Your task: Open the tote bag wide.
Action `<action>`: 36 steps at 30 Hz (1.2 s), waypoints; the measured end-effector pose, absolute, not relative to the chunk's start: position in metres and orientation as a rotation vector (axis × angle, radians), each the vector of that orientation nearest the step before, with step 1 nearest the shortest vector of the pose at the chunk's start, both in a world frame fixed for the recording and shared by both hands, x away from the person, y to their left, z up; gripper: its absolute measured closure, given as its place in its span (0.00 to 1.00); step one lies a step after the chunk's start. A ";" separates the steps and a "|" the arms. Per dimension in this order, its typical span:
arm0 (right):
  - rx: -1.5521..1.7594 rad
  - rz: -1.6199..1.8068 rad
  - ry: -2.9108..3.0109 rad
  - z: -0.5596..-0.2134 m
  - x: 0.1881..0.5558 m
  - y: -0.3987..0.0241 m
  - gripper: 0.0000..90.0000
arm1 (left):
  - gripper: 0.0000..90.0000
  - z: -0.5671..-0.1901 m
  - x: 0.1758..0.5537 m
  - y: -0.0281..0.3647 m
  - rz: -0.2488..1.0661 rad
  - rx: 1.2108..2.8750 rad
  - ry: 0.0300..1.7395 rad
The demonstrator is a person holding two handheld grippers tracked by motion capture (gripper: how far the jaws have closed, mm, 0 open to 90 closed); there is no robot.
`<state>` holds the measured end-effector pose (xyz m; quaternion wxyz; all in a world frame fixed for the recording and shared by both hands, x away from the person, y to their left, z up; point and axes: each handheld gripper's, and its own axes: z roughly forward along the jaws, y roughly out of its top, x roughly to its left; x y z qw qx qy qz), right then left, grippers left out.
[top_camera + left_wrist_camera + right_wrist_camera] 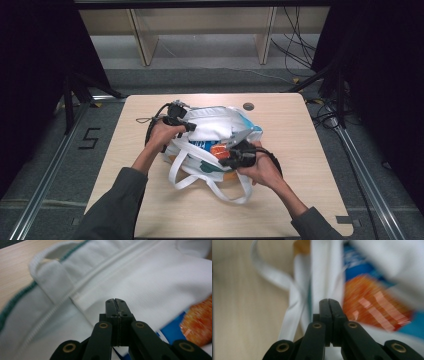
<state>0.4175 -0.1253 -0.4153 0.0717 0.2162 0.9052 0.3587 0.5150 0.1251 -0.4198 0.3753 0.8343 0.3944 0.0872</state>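
Left tool (186, 125) and right tool (226, 159) (jaws pressed together) against white bag (215, 122)

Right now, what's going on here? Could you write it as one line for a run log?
scene: white tote bag on wooden table | left gripper: jaws shut, at bag fabric | right gripper: jaws shut, by bag straps

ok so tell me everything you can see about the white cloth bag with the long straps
The white cloth bag lies slumped on its side near the middle of the pale wooden table, its long white straps looping toward the person. It looks like woven fabric with stitched seams and green edging. A blue and orange print or packet shows at its mouth. The left gripper and right gripper, both with jaws closed, press against it from either side.
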 end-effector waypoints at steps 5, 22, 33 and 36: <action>0.663 1.044 2.597 -0.387 0.450 -0.115 1.00 | 0.99 -0.430 0.487 0.132 0.149 2.153 0.946; 0.966 0.551 2.487 -0.436 0.573 -0.078 1.00 | 0.99 -0.465 0.420 0.151 0.103 2.189 0.812; 0.929 0.811 2.522 -0.401 0.544 -0.115 1.00 | 0.95 -0.408 0.465 0.134 0.258 2.115 0.823; 0.904 0.799 2.556 -0.399 0.523 -0.132 1.00 | 0.95 -0.406 0.491 0.124 0.317 2.142 0.887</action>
